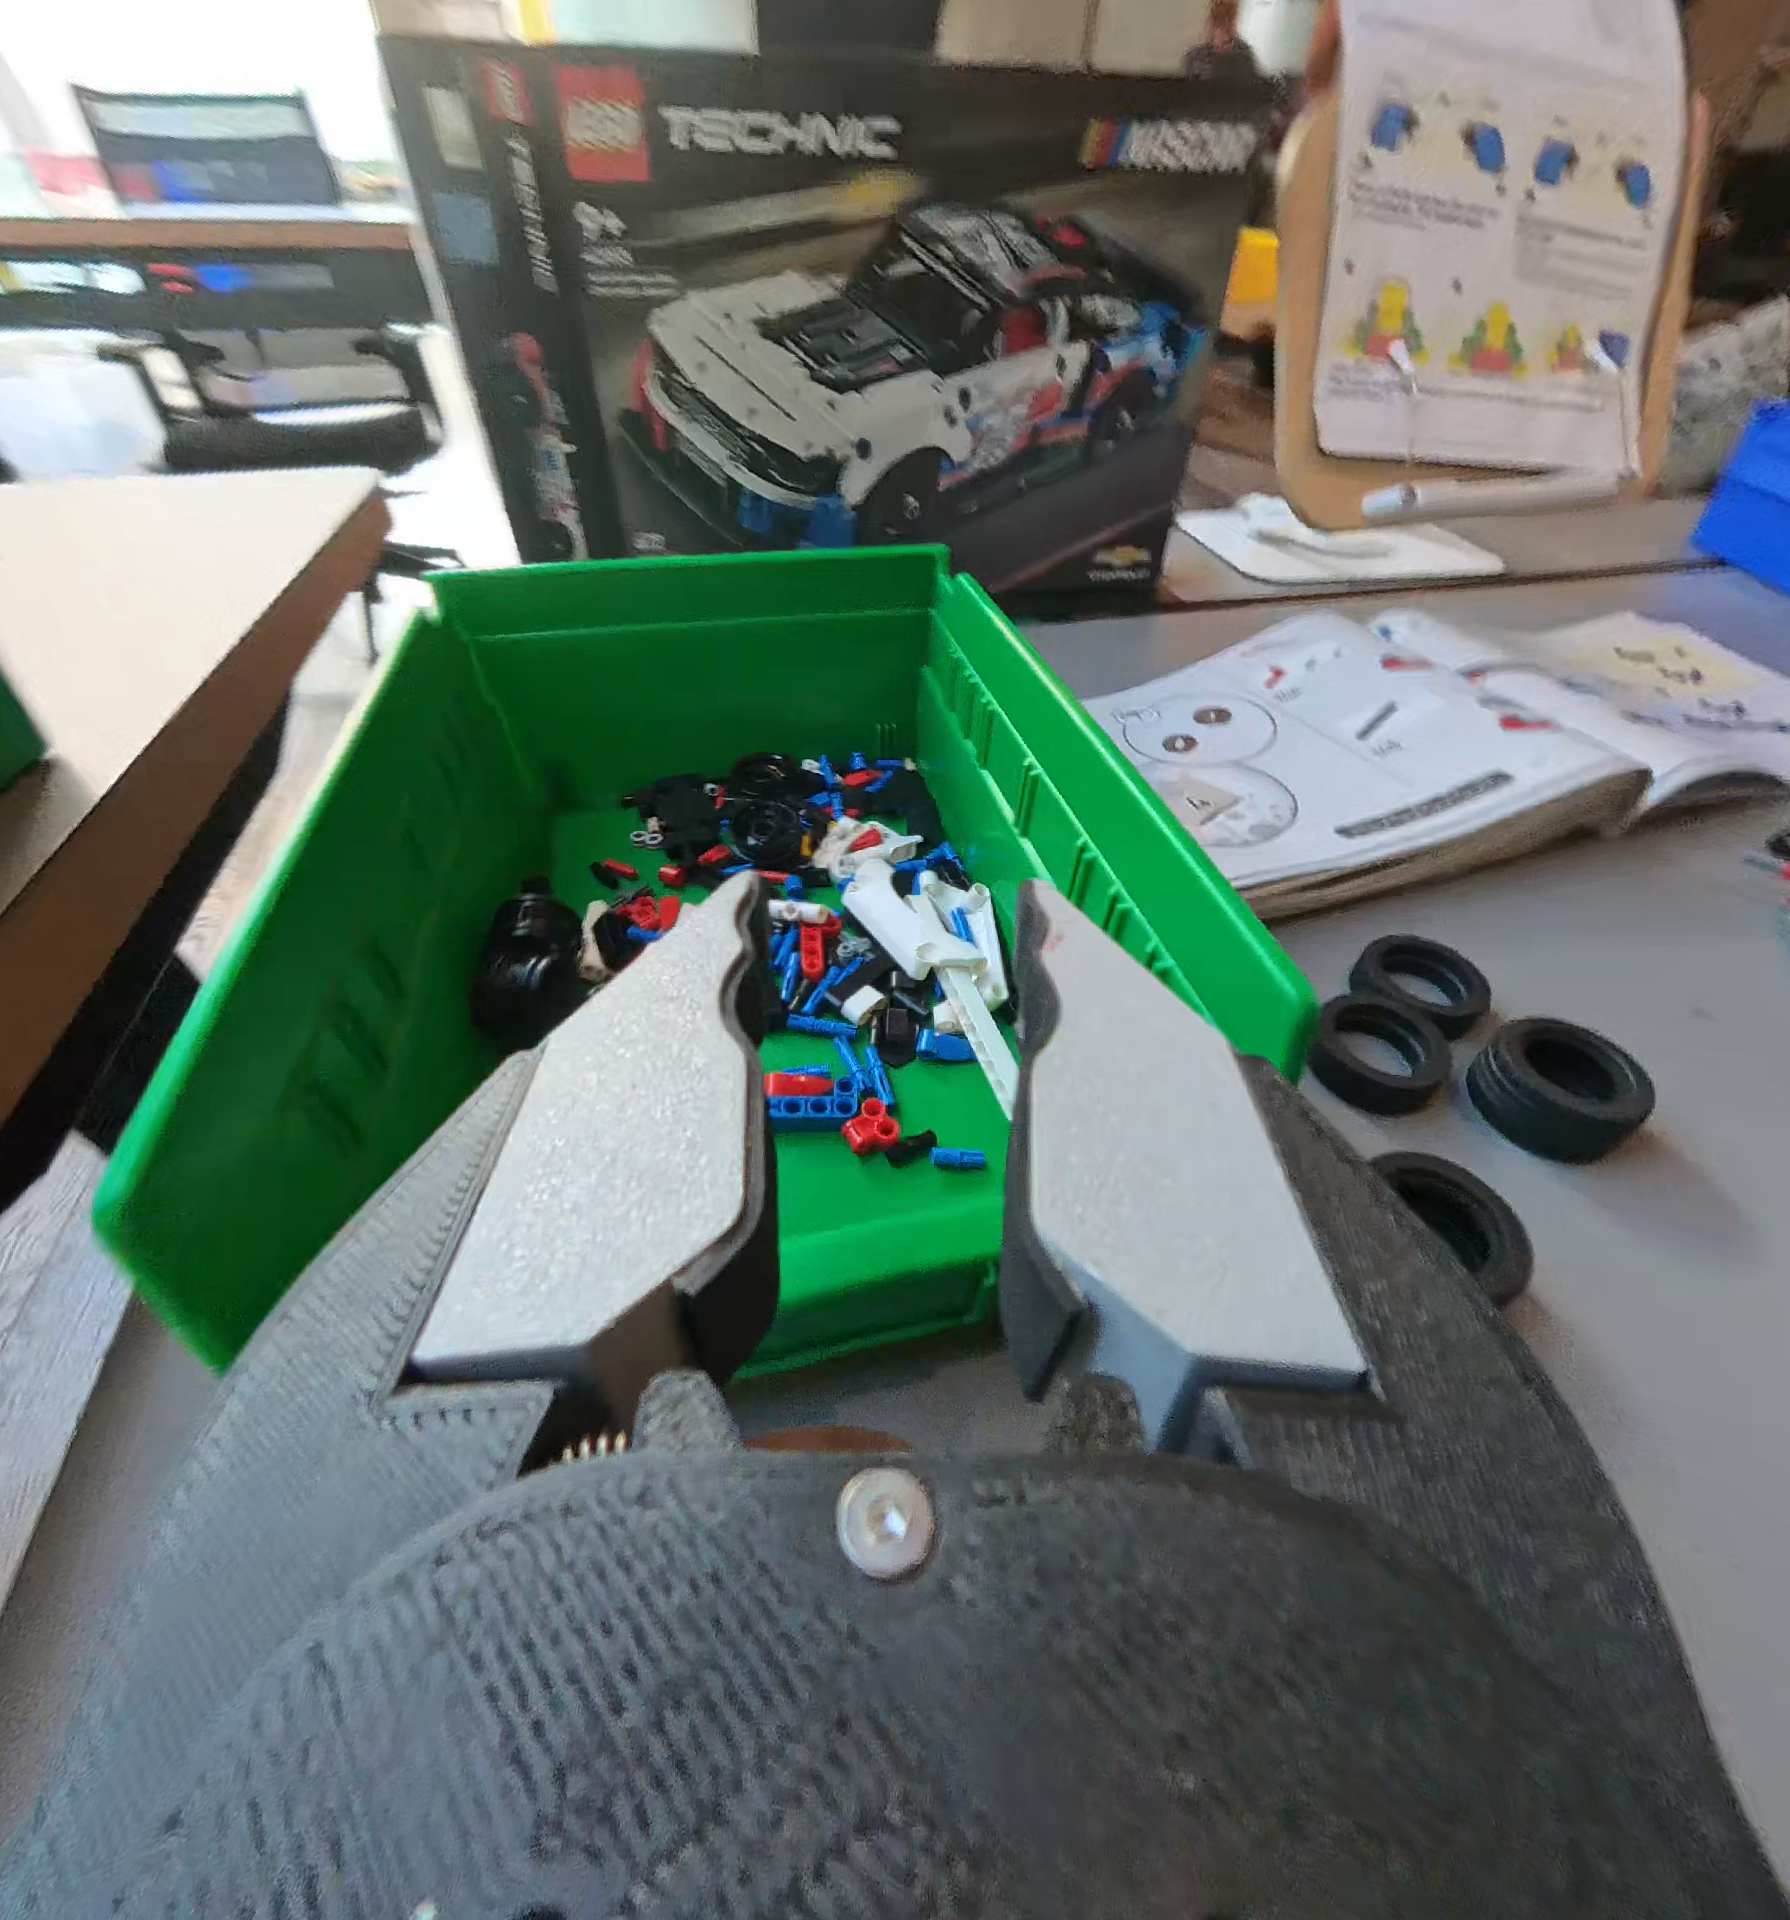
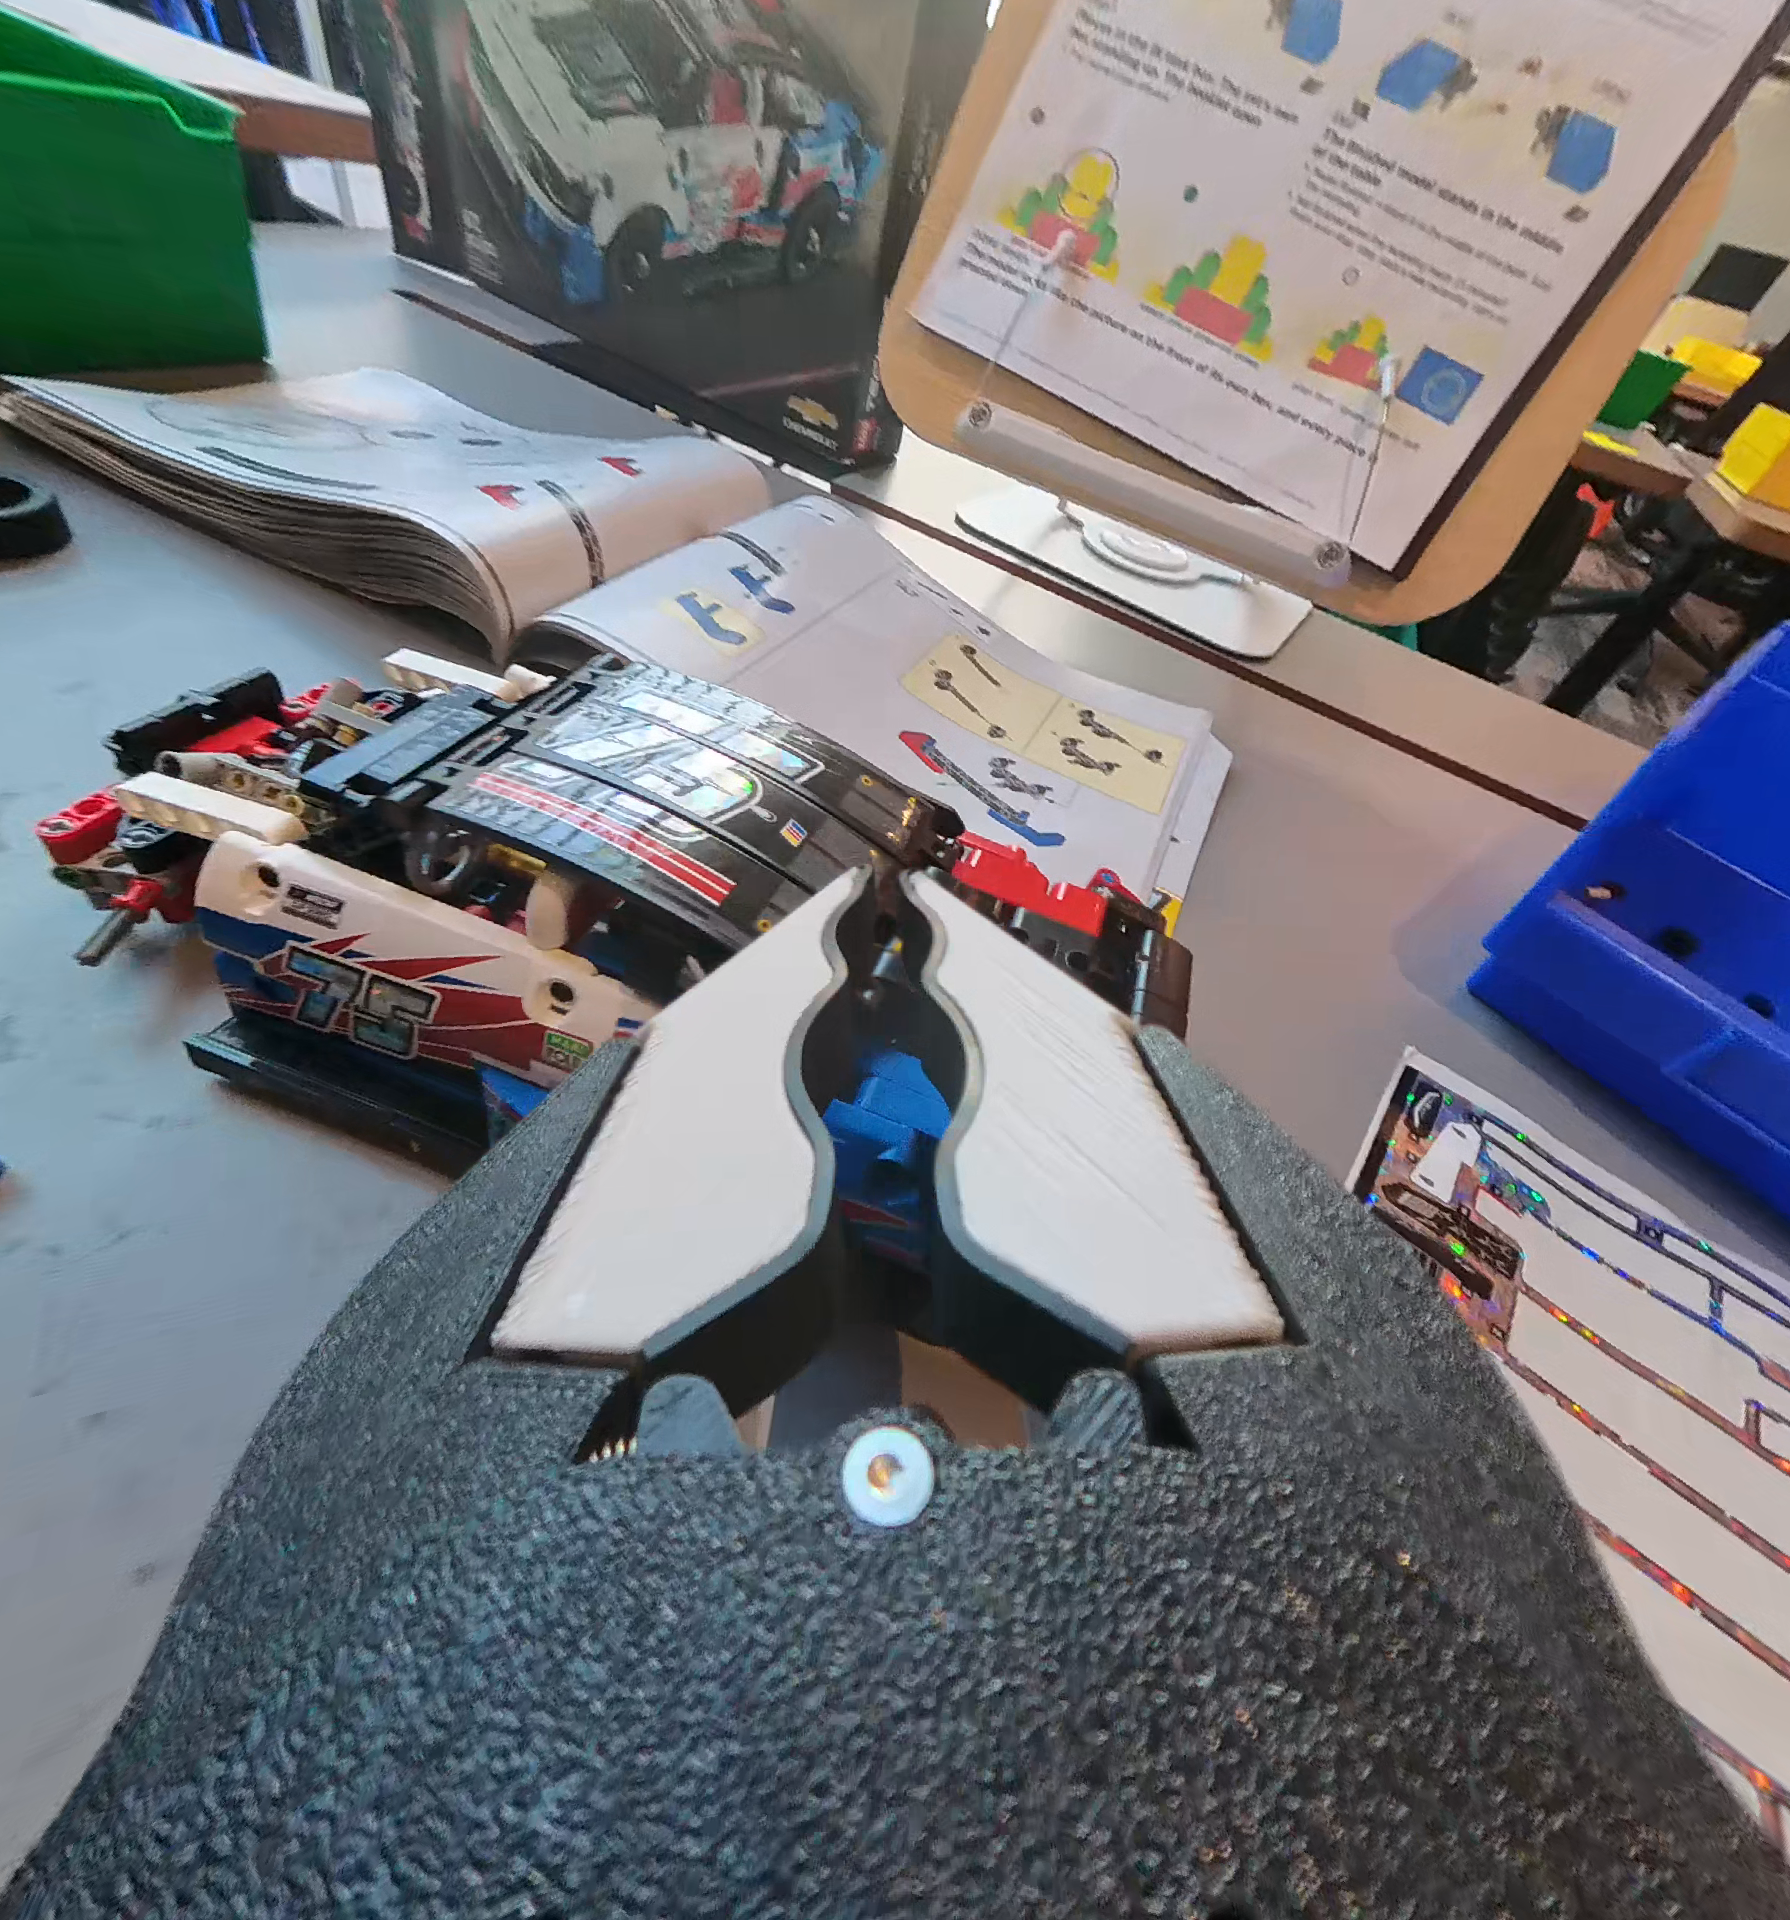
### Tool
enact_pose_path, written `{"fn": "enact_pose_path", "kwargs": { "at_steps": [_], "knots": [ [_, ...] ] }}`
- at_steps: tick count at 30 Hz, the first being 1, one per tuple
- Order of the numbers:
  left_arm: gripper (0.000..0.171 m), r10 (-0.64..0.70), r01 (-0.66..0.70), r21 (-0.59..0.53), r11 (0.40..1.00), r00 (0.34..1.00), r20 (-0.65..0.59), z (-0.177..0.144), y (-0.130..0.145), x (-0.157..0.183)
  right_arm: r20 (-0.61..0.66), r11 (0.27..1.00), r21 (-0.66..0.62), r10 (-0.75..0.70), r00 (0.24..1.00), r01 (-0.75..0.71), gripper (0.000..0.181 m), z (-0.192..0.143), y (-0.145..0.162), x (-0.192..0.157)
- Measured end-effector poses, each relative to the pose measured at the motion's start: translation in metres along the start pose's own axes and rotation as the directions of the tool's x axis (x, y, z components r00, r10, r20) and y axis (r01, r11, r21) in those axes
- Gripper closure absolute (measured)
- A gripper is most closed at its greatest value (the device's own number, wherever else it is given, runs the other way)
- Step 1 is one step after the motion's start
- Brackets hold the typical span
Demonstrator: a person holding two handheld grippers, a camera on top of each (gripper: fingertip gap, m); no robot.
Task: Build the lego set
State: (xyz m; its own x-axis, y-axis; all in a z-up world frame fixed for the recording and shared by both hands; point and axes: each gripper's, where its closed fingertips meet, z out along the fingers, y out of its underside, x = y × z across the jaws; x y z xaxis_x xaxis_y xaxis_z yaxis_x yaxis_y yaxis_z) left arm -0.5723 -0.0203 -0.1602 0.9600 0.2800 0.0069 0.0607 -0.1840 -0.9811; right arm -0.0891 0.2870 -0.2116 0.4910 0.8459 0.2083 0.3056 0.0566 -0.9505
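One partly built lego car (image 2: 517, 883) is sitting on the grey counter (image 2: 195, 1351), lying against the open instruction booklet (image 2: 870, 665). Right hand-held gripper (image 2: 883, 888) is pinching a small dark bit at the car's rear edge, fingertips nearly touching. Left hand-held gripper (image 1: 886, 914) is hovering spread over the green bin (image 1: 330, 997) holding loose lego pieces (image 1: 849, 977). Four black tyres (image 1: 1556, 1086) are lying just right of the bin. Set box (image 1: 870, 312) is standing behind.
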Motion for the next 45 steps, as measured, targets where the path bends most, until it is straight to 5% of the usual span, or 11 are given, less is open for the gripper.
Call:
{"fn": "enact_pose_path", "kwargs": {
  "at_steps": [10,12,16,17,18,20,24,27,30,38,45],
  "knots": [
    [0.136,0.054,-0.324,-0.473,0.819,0.865,-0.498,0.106,0.039,0.030,-0.099,0.994,-0.095,-0.056,0.993,0.047,0.181,0.008,0.012,0.008],
    [0.162,-0.011,-0.384,-0.580,0.719,0.827,-0.562,0.114,0.069,0.039,-0.092,0.993,-0.111,-0.059,0.994,0.049,0.181,0.010,0.014,0.007],
    [0.171,0.121,-0.485,-0.710,0.510,0.858,-0.500,0.107,0.097,-0.006,-0.088,0.992,-0.113,-0.059,0.994,0.049,0.181,0.010,0.015,0.007],
    [0.149,0.165,-0.483,-0.722,0.495,0.869,-0.467,0.105,0.093,-0.019,-0.088,0.993,-0.109,-0.056,0.995,0.046,0.181,0.010,0.014,0.007],
    [0.136,0.169,-0.471,-0.700,0.537,0.873,-0.458,0.106,0.083,-0.021,-0.086,0.993,-0.109,-0.054,0.995,0.044,0.181,0.010,0.014,0.007],
    [0.163,0.174,-0.416,-0.671,0.614,0.900,-0.399,0.112,0.066,-0.028,-0.081,0.993,-0.110,-0.052,0.995,0.043,0.181,0.010,0.014,0.006],
    [0.166,0.197,-0.461,-0.794,0.396,0.887,-0.417,0.100,0.105,-0.044,-0.081,0.993,-0.108,-0.055,0.995,0.046,0.181,0.010,0.014,0.006],
    [0.168,-0.064,-0.486,-0.761,0.430,0.824,-0.562,0.076,0.103,0.003,-0.085,0.994,-0.095,-0.054,0.995,0.046,0.181,0.008,0.012,0.007],
    [0.168,0.132,-0.450,-0.774,0.446,0.888,-0.440,0.086,0.090,-0.043,-0.084,0.996,-0.085,-0.047,0.995,0.039,0.181,0.008,0.011,0.007],
    [0.171,0.250,-0.309,-0.713,0.630,0.949,-0.190,0.120,0.037,-0.085,-0.080,0.994,-0.095,-0.059,0.995,0.051,0.181,0.009,0.012,0.005],
    [0.147,0.241,-0.286,-0.773,0.566,0.954,-0.176,0.117,0.051,-0.085,-0.083,0.994,-0.100,-0.055,0.995,0.047,0.181,0.009,0.013,0.006]
  ]
}}
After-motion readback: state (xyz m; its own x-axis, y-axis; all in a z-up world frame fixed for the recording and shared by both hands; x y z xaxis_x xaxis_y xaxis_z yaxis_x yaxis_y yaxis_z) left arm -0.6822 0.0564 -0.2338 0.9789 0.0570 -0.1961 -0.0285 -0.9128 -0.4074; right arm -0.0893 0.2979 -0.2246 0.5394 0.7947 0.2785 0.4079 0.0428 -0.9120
